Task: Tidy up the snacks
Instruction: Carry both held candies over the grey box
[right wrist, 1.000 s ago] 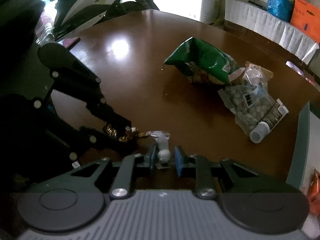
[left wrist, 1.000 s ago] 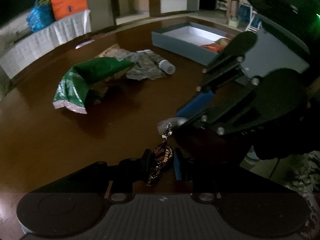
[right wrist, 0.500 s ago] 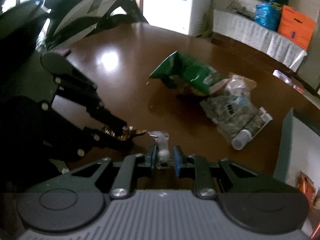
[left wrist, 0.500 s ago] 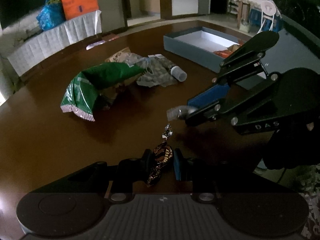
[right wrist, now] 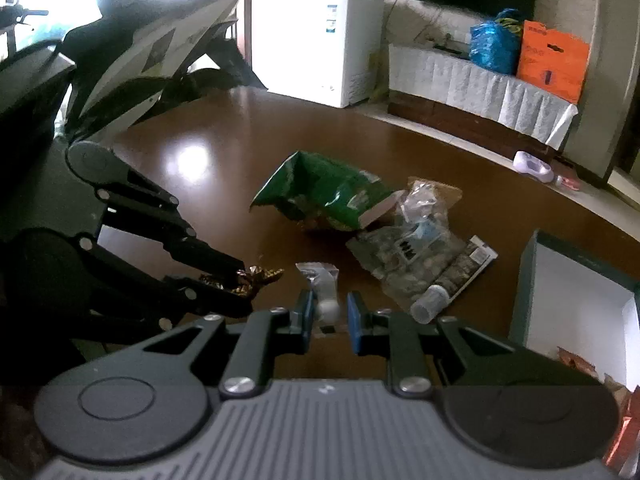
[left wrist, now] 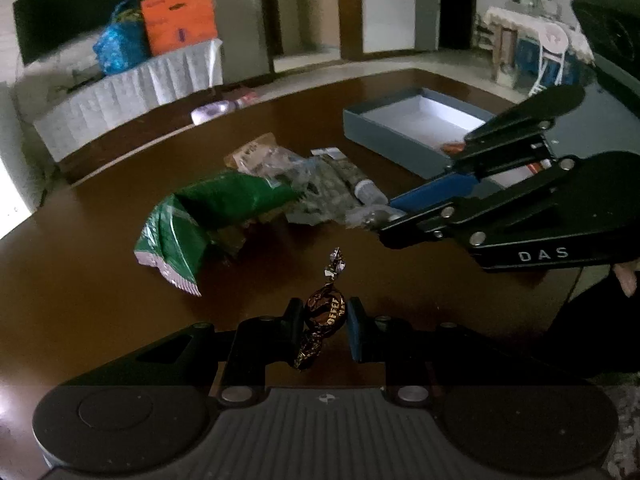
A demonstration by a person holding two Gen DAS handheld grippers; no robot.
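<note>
moved since earlier: both our grippers had risen from the table (left wrist: 80,300), so the snack pile sat nearer the middle of each view and the blue box showed more of its inside; our holds were unchanged.
left gripper: our left gripper (left wrist: 325,326) was closed to a narrow gap on a brown toffee (left wrist: 325,314), its twisted wrapper end poking up at centre frame, clear of the table.
right gripper: our right gripper (right wrist: 329,314) was nearly closed on a small clear-wrapped white candy (right wrist: 326,304), held low at centre frame; the candy sat against the left-side finger, and we could not tell whether the other finger touched it.
blue box: the blue box (left wrist: 384,132) lay at the upper right of the left view, white inside, with something orange already in its right part, partly hidden behind the right gripper.
still on the table: the green chip bag (left wrist: 208,216), the clear bag of nuts (right wrist: 404,252) and a printed tube with a pale cap (right wrist: 452,280) lay touching in a heap mid-frame, well apart from the box.
progress: we judged the task early; a little was boxed, two sweets were in the air, and the three larger packs were still to be put away.
</note>
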